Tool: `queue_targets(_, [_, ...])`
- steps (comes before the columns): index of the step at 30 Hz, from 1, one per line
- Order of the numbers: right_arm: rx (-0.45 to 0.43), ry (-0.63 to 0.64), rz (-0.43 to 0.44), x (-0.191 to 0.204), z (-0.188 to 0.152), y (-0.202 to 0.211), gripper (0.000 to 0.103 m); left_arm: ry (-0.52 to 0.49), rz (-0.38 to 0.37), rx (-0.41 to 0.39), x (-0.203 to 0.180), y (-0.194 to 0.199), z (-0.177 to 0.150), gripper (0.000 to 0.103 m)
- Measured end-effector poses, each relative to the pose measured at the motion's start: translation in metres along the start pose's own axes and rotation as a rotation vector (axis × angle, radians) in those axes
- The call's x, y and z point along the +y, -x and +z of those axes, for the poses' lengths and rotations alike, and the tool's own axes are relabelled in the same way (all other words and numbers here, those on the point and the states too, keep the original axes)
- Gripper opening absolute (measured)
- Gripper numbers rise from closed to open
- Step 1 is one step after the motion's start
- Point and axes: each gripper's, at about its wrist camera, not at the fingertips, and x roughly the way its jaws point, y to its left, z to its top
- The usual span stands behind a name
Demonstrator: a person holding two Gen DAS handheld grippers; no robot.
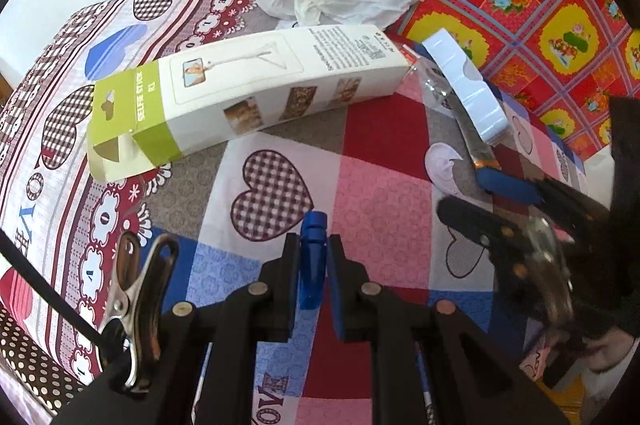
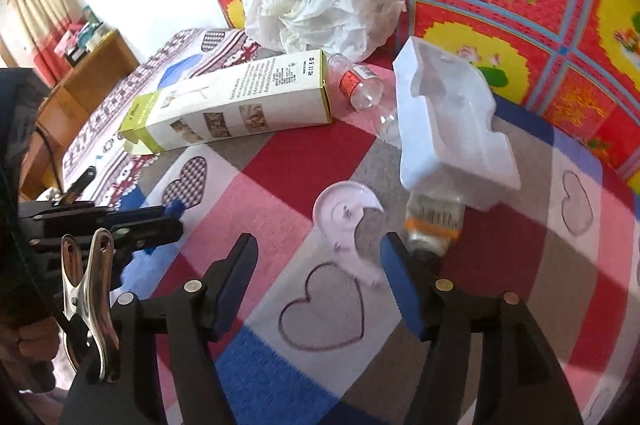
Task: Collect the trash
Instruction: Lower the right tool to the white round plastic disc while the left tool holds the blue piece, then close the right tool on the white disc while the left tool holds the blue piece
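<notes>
Right wrist view | right hand-held gripper (image 2: pixel 320 277) wide open, empty, pointing down at white plastic lid piece (image 2: pixel 344 221) on bed quilt (image 2: pixel 256 225) | lid just before medicine bottle (image 2: pixel 434 225) | straddle the thin lid, pinch its rim | left hand-held gripper (image 1: pixel 313 265) closed, empty

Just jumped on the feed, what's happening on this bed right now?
A person is clearing trash off a patchwork bedspread with two handheld grippers. The right gripper, jaws open, is over a white plastic disc, nothing held. The left gripper is shut and empty. A selfie stick box, crumpled white bag, white moulded tray, empty bottle and tube all lie uncollected.
</notes>
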Motion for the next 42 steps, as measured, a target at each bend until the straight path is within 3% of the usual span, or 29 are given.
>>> queue_targets(7, [0.048,0.029,0.020,-0.005,0.015,-0.021,0.066,0.022,0.003,0.040,0.001,-0.008,-0.001,0.014])
queue_targets(24, [0.028,0.128,-0.024,0.008,0.026,-0.036,0.066,0.036,-0.011,0.044,0.011,-0.005,-0.001,0.014])
queue_targets(26, [0.020,0.119,-0.034,0.008,0.026,-0.036,0.063,0.036,-0.013,0.044,0.011,-0.005,0.000,0.014])
queue_targets(29, [0.008,0.111,-0.060,0.008,0.024,-0.035,0.042,0.034,-0.015,0.045,0.010,-0.005,0.000,0.014])
queue_targets(42, [-0.019,-0.025,0.029,-0.007,0.010,-0.004,0.042,0.007,-0.013,0.048,0.000,-0.003,0.001,0.014])
